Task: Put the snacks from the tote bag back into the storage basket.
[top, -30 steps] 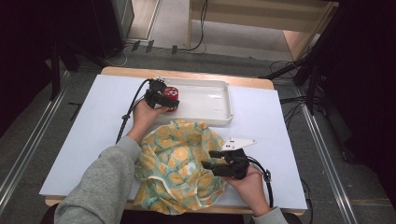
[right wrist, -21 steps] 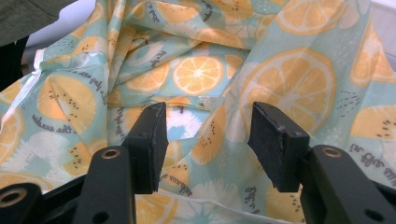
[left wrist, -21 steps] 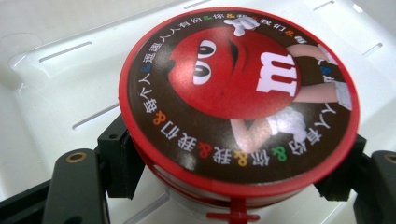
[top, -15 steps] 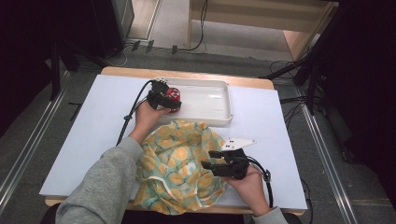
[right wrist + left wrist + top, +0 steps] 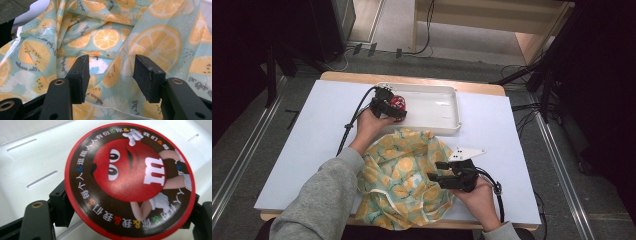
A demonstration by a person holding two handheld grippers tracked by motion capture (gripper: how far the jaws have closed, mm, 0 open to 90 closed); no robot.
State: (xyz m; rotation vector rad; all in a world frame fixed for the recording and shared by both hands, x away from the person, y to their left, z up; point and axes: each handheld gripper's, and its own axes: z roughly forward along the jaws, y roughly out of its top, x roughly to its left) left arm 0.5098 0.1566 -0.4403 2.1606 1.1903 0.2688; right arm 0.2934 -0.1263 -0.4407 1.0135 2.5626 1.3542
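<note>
High view: left gripper [image 5: 393,106] at upper centre holds a round red tin with cartoon lid [image 5: 398,103] over the left end of the white plastic tray [image 5: 447,116]; its jaws have just been opening, tin between them. Right gripper [image 5: 443,175] at lower right hovers over the orange-slice print fabric bag [image 5: 404,175]. Left gripper view: tin [image 5: 130,182] centred between the jaws, tray [image 5: 30,150] behind. Right gripper view: jaws wide apart, empty, bag [image 5: 155,45] behind.
</note>
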